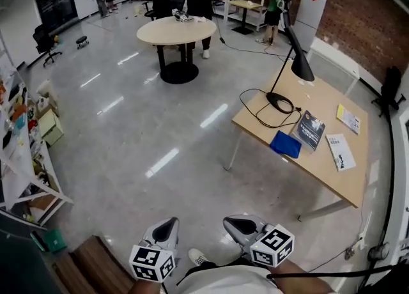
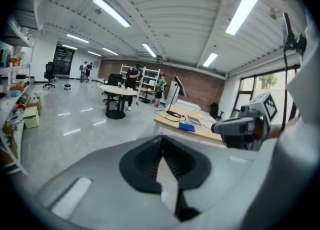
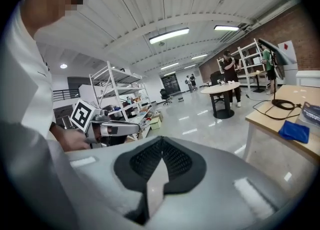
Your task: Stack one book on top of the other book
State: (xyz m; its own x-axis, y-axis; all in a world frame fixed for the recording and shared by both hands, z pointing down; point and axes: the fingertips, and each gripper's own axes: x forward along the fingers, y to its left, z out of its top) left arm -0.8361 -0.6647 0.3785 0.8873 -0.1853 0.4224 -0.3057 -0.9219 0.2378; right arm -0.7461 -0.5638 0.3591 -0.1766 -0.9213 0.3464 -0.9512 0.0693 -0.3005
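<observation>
Two books lie side by side on the wooden table (image 1: 332, 171) at the right of the head view: a blue book (image 1: 285, 144) and a dark-covered book (image 1: 309, 130). Both grippers are far from them, held close to the person's body at the bottom edge. My left gripper (image 1: 167, 227) and right gripper (image 1: 236, 224) are shut with nothing in them. In the left gripper view the shut jaws (image 2: 161, 156) point toward the distant table, where the blue book (image 2: 187, 127) shows. In the right gripper view the shut jaws (image 3: 161, 158) are empty; the blue book (image 3: 294, 130) lies at the far right.
A black desk lamp (image 1: 291, 69) with a coiled cable stands on the table's far end. A white booklet (image 1: 340, 151) and a yellow one (image 1: 348, 119) lie beyond the books. A round table (image 1: 177, 30) and people stand farther back; shelves (image 1: 25, 152) line the left.
</observation>
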